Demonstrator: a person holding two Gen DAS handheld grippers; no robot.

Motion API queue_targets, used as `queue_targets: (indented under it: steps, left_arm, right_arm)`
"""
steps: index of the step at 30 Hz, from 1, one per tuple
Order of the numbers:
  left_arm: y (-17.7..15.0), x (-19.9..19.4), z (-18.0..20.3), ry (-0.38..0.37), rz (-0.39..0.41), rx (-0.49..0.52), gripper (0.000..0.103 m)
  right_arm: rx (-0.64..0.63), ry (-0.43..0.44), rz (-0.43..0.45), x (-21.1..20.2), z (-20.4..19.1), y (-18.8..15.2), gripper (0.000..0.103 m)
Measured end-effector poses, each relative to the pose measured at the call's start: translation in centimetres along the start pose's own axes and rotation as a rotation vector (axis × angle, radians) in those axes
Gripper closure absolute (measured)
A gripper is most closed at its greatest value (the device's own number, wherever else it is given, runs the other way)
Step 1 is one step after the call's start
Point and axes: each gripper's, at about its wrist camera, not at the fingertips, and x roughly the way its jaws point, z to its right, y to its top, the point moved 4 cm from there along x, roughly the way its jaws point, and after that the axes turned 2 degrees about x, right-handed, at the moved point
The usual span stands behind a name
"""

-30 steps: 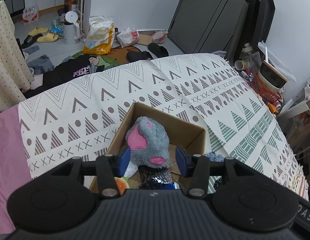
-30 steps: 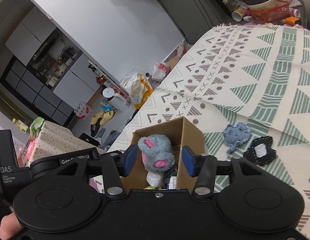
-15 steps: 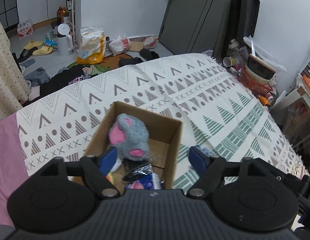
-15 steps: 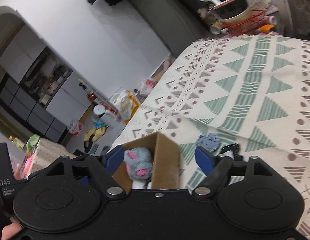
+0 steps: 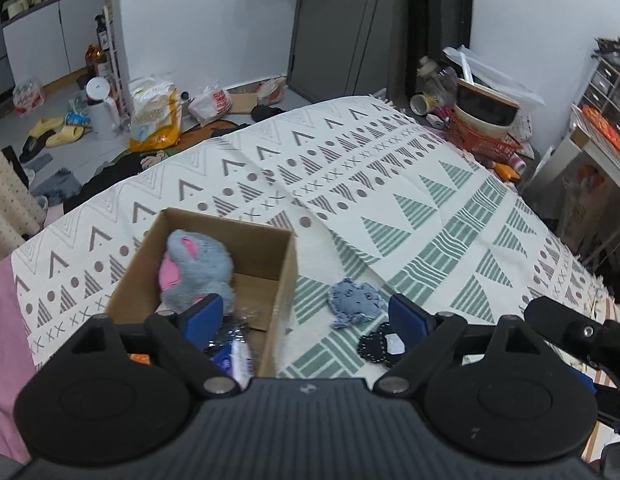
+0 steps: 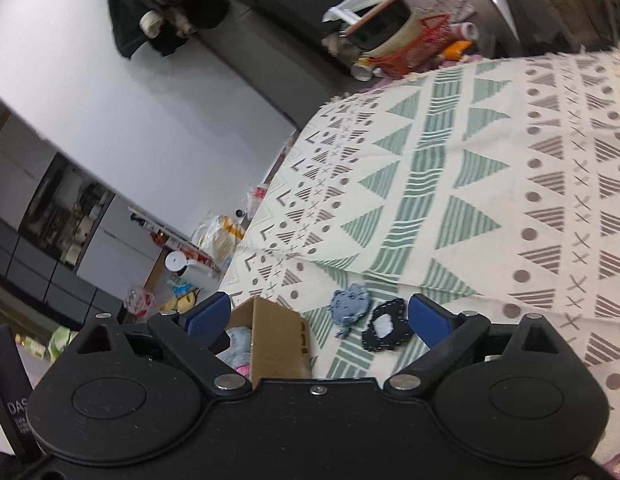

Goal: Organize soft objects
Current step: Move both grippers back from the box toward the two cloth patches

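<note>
Grey plush mouse (image 5: 195, 270) lies in the cardboard box (image 5: 287, 264) at 9 o'clock; left claw (image 5: 307, 318), jaws just widened, holds nothing. Right view: right claw (image 6: 320, 314) (also just widened, empty) frames blue patch (image 6: 350, 304) and black patch (image 6: 386, 330) on the bed (image 6: 490, 200).

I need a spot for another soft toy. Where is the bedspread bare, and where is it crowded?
Bare: the patterned bedspread beyond the cardboard box and both fabric patches. Crowded: inside the box, around the grey plush mouse, and beside it, where the blue patch and black patch lie.

A grey plush mouse (image 5: 197, 268) lies in the open cardboard box (image 5: 287, 264) on the patterned bed cover (image 5: 430, 200); a blue denim patch (image 5: 354, 302) and a black fabric patch (image 5: 380, 344) lie right of it.
</note>
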Motion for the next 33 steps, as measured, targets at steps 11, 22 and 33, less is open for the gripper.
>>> queue_targets:
  steps: [11, 22, 33]
  left_arm:
    - [-1.3, 1.0, 4.1, 0.011, -0.009, 0.027, 0.011]
    - [-2.2, 2.8, 6.4, 0.007, -0.045, -0.004, 0.012]
    - [-2.3, 6.9, 7.4, -0.011, -0.099, -0.011, 0.029]
  right_arm:
    - [0.092, 0.019, 0.007, -1.4, 3.7, 0.8, 0.003]
    - [0.229, 0.017, -0.019, -0.3, 7.7, 1.2, 0.01]
    - [0.324, 0.009, -0.114, 3.6, 9.3, 0.1, 0.033]
